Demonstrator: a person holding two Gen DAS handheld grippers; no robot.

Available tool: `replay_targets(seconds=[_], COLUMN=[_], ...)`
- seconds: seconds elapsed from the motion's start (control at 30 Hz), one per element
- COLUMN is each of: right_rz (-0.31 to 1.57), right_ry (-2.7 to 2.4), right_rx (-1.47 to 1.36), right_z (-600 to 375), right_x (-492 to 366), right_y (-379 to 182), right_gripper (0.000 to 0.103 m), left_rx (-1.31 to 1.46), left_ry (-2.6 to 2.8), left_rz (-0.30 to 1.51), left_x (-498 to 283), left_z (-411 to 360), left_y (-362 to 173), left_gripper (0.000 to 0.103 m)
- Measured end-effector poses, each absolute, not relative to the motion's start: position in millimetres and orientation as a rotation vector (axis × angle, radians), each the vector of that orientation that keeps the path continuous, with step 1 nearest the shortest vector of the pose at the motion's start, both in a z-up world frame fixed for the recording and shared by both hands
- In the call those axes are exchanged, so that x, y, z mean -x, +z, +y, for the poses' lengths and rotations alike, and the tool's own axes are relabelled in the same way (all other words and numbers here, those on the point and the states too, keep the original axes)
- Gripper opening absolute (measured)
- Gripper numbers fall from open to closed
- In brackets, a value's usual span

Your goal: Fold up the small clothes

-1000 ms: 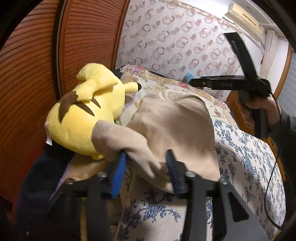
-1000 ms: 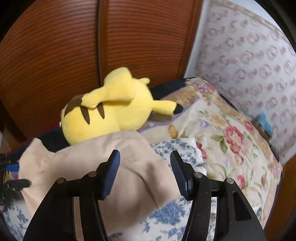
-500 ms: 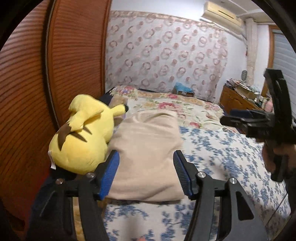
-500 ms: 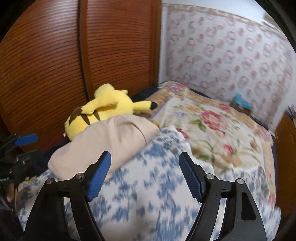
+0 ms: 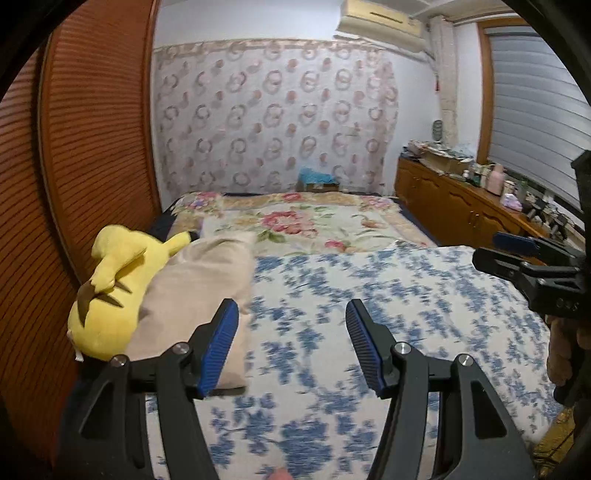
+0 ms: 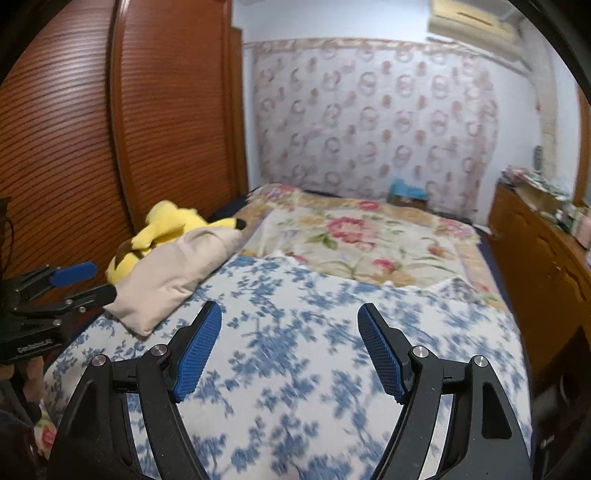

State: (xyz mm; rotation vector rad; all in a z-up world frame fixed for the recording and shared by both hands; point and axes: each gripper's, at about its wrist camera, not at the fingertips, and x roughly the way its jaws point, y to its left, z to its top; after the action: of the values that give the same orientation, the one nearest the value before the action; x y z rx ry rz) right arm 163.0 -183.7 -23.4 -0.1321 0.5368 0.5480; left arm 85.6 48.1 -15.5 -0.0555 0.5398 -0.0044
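One beige garment (image 5: 199, 291), folded flat against yellow plush (image 5: 110, 291); each hand-held gripper (image 5: 290, 341) (image 6: 290, 349) wide apart, empty.

- You are working in a home bedroom: a bed (image 5: 332, 229) with floral bedding fills the view at 12 o'clock.
- At 9 o'clock you see a ribbed wooden wardrobe (image 6: 74, 129); at 3 o'clock, a cluttered wooden dresser (image 5: 461, 206).
- A wall air conditioner (image 5: 380, 20) hangs at 1 o'clock; a yellow plush toy (image 5: 110, 291) lies on the bed.
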Motion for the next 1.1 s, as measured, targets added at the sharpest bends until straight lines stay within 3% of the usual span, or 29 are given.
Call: replay_targets(seconds=[0.43,1.1], right_rz=[0.415,0.407], right_ry=[0.398,0.356], right_rx=[0.039,0.016], right_z=[-262,-279], right_x=[-101,-100], right_y=[10,7], right_gripper=[0.078,0.078], left_rx=[0.018,0.013], left_ry=[-0.044,-0.042], left_rz=[0.458,0.449], left_x=[-64,-59], left_z=[-2,-10], left_y=[28,35], left_gripper=[0.060,0.060])
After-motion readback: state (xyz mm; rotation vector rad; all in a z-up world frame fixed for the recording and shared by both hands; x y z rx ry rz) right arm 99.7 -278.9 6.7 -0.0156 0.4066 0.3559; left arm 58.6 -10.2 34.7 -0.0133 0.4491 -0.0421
